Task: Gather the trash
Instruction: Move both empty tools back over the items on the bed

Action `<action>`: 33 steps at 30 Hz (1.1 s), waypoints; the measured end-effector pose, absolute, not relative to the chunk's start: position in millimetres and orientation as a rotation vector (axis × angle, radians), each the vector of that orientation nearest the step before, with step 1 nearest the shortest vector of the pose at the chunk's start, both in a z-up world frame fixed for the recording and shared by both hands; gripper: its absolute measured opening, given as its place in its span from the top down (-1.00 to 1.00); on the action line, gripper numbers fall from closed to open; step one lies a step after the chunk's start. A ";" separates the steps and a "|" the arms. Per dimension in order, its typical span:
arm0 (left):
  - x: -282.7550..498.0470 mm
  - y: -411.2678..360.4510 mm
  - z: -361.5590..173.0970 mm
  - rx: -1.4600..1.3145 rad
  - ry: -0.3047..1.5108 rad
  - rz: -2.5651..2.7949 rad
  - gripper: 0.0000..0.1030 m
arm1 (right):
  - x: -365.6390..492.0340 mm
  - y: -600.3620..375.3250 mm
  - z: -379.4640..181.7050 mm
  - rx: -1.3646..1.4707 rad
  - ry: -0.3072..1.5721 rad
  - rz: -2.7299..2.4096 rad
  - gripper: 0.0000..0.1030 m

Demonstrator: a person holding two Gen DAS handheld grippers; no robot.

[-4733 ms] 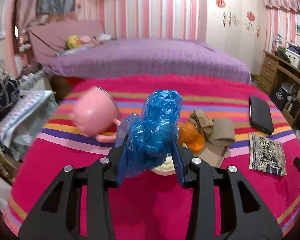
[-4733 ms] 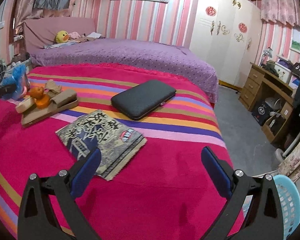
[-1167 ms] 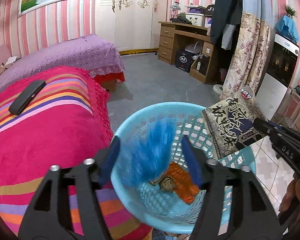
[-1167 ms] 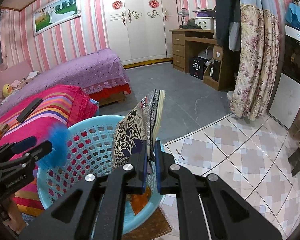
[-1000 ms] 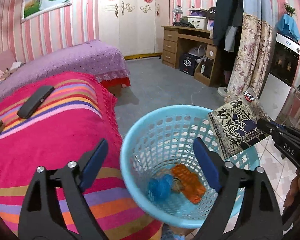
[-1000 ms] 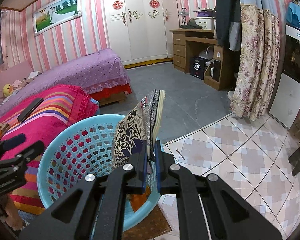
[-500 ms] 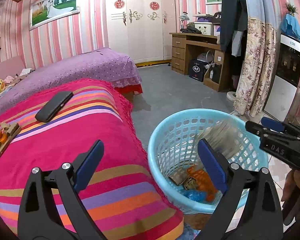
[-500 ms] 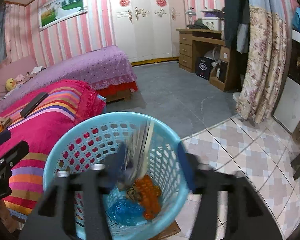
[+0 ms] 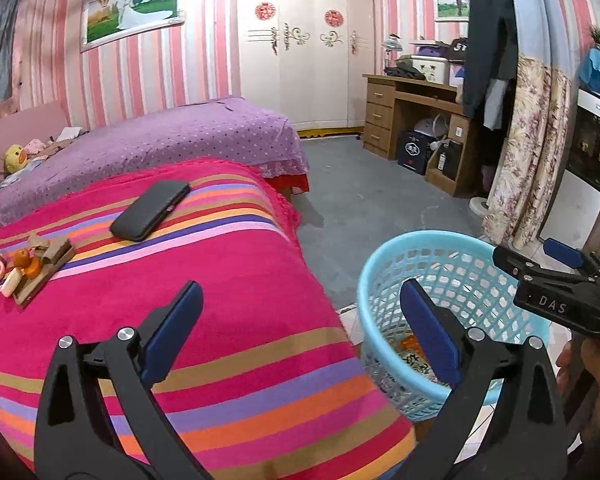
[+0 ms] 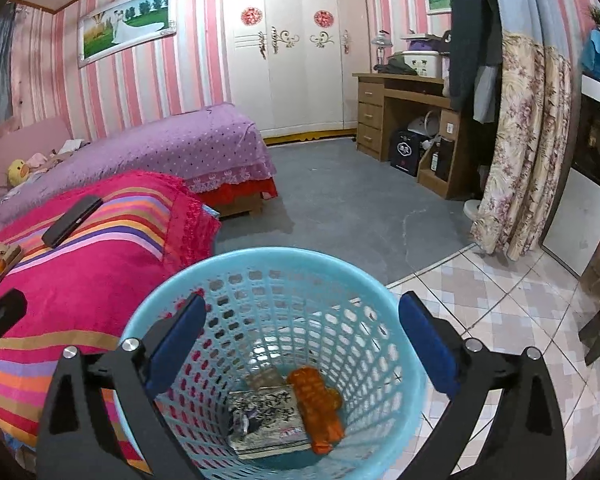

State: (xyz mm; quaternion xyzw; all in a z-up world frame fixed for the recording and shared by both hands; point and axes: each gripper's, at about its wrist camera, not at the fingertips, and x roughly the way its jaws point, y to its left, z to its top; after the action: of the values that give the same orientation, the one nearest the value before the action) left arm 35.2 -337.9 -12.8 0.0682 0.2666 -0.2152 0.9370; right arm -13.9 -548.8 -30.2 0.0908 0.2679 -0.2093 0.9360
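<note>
Since both jaw sets have just been opening and nothing is between them, the trash now sits at the bottom of the blue basket: a printed packet lying flat, w/ an orange wrapper against its right side. Basket stands on the floor just beside the bed's foot corner, within reach of both tools. Right gripper hangs over the basket opening, jaws wide apart. Left gripper, jaws likewise apart, points across the bed's corner. More bits rest on a board near the bed's far-left edge.
</note>
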 end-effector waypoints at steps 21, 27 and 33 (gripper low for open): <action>98.3 -144.3 -3.7 0.086 0.573 -0.158 -0.89 | 56.0 -390.4 -7.7 0.145 0.489 -0.175 -0.91; 118.7 -93.3 -7.9 0.073 0.582 -0.100 -0.89 | 75.2 -346.6 -13.6 0.111 0.503 -0.136 -0.91; 136.0 -53.0 -10.3 0.038 0.612 -0.066 -0.89 | 97.6 -310.7 -19.2 0.080 0.515 -0.109 -0.91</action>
State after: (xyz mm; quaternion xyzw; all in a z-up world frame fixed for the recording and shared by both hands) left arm 136.0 -53.0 -10.3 0.0188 0.3012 -0.0322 0.9528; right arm 97.6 -310.7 -19.2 0.0397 0.2546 -0.0538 0.9647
